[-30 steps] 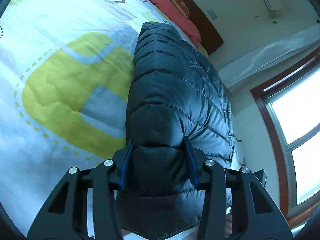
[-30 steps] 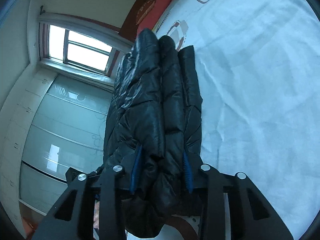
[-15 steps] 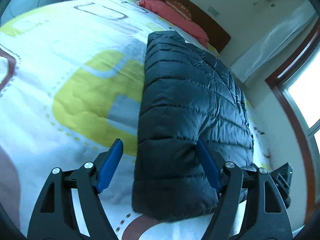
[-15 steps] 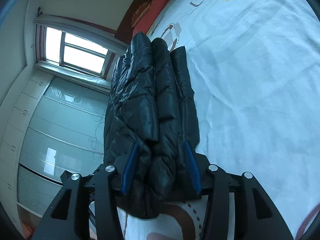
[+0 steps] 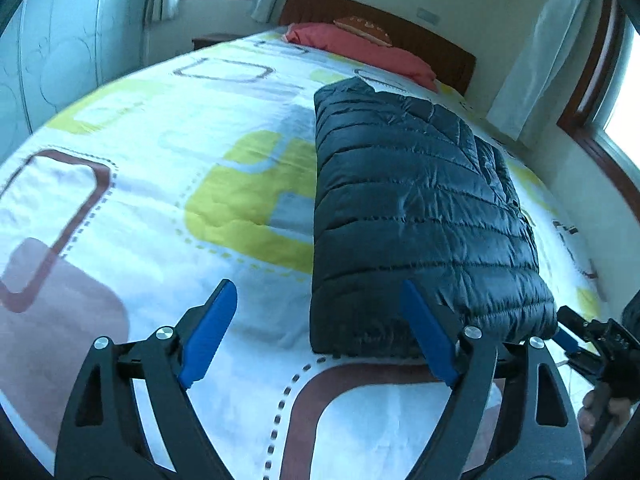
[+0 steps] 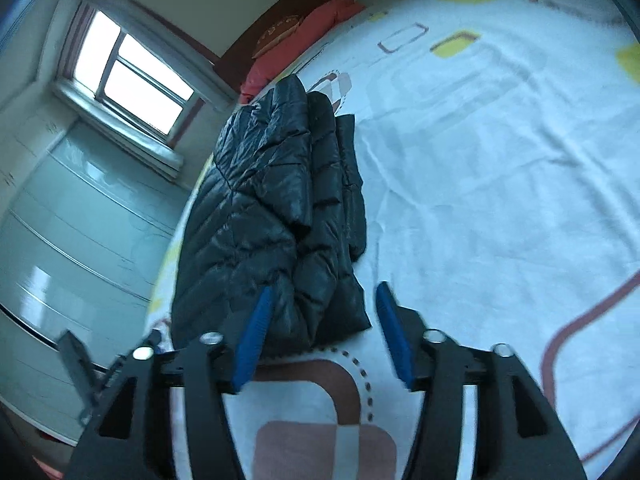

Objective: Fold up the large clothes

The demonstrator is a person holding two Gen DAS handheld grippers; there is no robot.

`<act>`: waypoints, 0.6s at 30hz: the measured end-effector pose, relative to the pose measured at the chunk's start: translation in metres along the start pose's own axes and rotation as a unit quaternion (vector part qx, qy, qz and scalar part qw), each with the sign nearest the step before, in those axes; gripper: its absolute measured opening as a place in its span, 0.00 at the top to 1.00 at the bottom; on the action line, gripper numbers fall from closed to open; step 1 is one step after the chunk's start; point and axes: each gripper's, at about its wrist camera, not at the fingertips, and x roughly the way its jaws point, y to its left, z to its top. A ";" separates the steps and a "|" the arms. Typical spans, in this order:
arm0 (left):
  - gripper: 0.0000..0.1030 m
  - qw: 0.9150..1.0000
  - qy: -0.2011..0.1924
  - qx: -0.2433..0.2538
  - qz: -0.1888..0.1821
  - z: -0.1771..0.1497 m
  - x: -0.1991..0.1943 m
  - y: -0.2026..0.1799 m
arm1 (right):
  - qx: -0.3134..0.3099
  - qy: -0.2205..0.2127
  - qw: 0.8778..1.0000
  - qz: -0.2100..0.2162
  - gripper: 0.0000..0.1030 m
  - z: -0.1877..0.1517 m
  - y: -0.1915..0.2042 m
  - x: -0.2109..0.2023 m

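Note:
A dark quilted puffer jacket (image 5: 420,208) lies folded into a long block on the patterned bedsheet (image 5: 160,184). My left gripper (image 5: 320,332) hovers just short of the jacket's near end. Its jaws are opening, and the blue pads (image 5: 212,332) touch nothing. In the right wrist view the same jacket (image 6: 276,216) runs away from me along the bed's left side. My right gripper (image 6: 324,332) is also opening. The jacket's near end sits between its pads (image 6: 394,332) without being pressed. The right gripper (image 5: 588,340) also shows at the right edge of the left wrist view.
A red pillow (image 5: 360,48) and a dark wooden headboard (image 5: 440,48) are at the far end of the bed. A curtain (image 5: 532,72) and a window flank the right side. A glossy wardrobe (image 6: 60,240) stands past the bed's edge. A hand (image 5: 596,412) holds the right gripper.
Both grippers let go of the jacket's near end, widened their jaws and drew back and up. The jacket now rests on the bed by itself.

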 end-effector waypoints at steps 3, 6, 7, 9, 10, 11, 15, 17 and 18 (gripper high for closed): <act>0.13 1.000 -0.011 0.013 0.017 -0.004 -0.012 -0.006 | -0.031 -0.009 0.999 -0.035 0.42 -0.007 0.012 -0.005; 0.11 0.999 -0.028 0.025 0.031 -0.008 -0.026 -0.011 | -0.061 -0.022 0.995 -0.077 0.42 -0.014 0.025 -0.009; 0.11 0.998 -0.032 0.029 0.037 -0.010 -0.032 -0.013 | -0.074 -0.028 0.992 -0.096 0.39 -0.017 0.030 -0.010; 0.10 0.998 -0.041 0.034 0.043 -0.011 -0.041 -0.017 | -0.090 -0.038 0.988 -0.117 0.37 -0.024 0.040 -0.012; 0.10 0.997 -0.046 0.037 0.046 -0.012 -0.045 -0.019 | -0.098 -0.042 0.986 -0.125 0.36 -0.026 0.044 -0.014; 0.10 0.997 -0.051 0.042 0.050 -0.012 -0.050 -0.021 | -0.107 -0.048 0.984 -0.135 0.36 -0.029 0.051 -0.018; 0.10 0.995 -0.067 0.050 0.059 -0.012 -0.068 -0.028 | -0.135 -0.068 0.976 -0.156 0.36 -0.034 0.070 -0.029; 0.10 0.994 -0.075 0.050 0.059 -0.011 -0.076 -0.031 | -0.147 -0.082 0.972 -0.164 0.35 -0.036 0.081 -0.038; 0.09 0.994 -0.080 0.051 0.060 -0.010 -0.082 -0.033 | -0.151 -0.089 0.970 -0.167 0.32 -0.036 0.085 -0.042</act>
